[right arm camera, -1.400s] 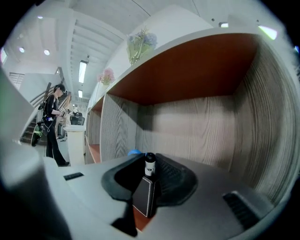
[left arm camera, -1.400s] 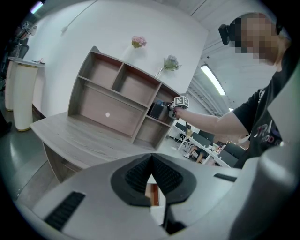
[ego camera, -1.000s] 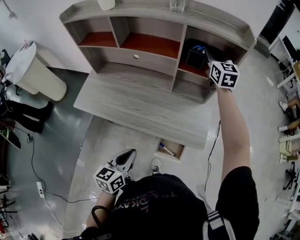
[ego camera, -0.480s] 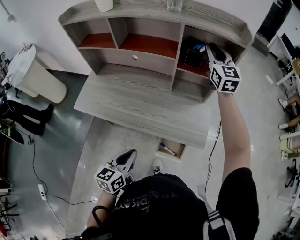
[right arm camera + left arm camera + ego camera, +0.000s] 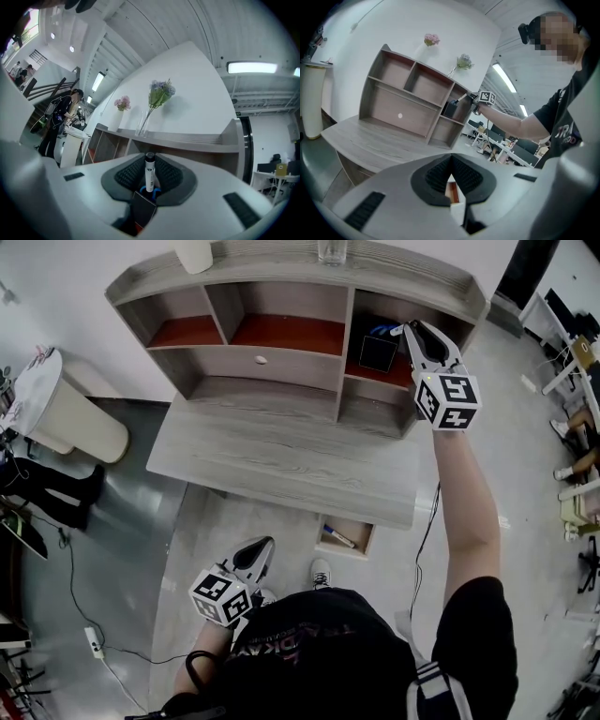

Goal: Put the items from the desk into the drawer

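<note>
In the far right cubby of the grey wooden shelf unit (image 5: 281, 364), the right claw (image 5: 411, 332) is clenched on a thin white pen with a black cap (image 5: 149, 169). The pen stands straight up between the two dark ribbed pads, cap end up. Its low end is right at the square black box (image 5: 378, 353), with something blue (image 5: 151, 191) beside it. I think the job now is to get the pen out of the box. It would be best to pull the pen straight up along its own length, slowly, until the low end is free. A sideways pull could tip the box or drag the blue thing out. The squeeze should stay firm, since a smooth round pen can slip. After that, the pen needs to go near and down, over the bare grey wooden worktop (image 5: 281, 460). The small open drawer (image 5: 360, 532) is under the worktop's near right edge. A pen with a blue end (image 5: 337, 538) already lies in it, so there is room beside that one. The left claw (image 5: 255, 549) hangs low by the person's body, closed with nothing in it.
</note>
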Available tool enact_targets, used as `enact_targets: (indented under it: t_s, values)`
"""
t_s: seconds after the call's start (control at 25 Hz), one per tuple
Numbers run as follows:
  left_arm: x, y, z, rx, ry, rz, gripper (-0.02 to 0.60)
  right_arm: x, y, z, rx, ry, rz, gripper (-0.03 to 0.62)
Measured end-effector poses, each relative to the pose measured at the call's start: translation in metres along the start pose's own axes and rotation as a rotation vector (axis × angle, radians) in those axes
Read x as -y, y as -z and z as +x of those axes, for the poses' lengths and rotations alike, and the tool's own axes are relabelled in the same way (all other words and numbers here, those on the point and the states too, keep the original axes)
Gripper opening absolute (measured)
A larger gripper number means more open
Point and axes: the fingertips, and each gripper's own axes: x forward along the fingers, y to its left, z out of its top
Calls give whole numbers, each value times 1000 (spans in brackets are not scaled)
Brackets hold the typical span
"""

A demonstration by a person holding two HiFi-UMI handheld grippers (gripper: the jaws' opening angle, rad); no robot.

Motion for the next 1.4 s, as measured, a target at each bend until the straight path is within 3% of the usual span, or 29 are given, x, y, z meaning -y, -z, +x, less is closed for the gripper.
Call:
enact_targets:
  t_s: [0.68, 1.4]
  values:
    - [-23, -10, -24, -41, 117, 51, 9, -46, -48, -66, 64, 55, -10, 80]
    - [-6, -2, -50, -103, 335, 135, 9, -118, -44, -191, -22, 166, 49, 80]
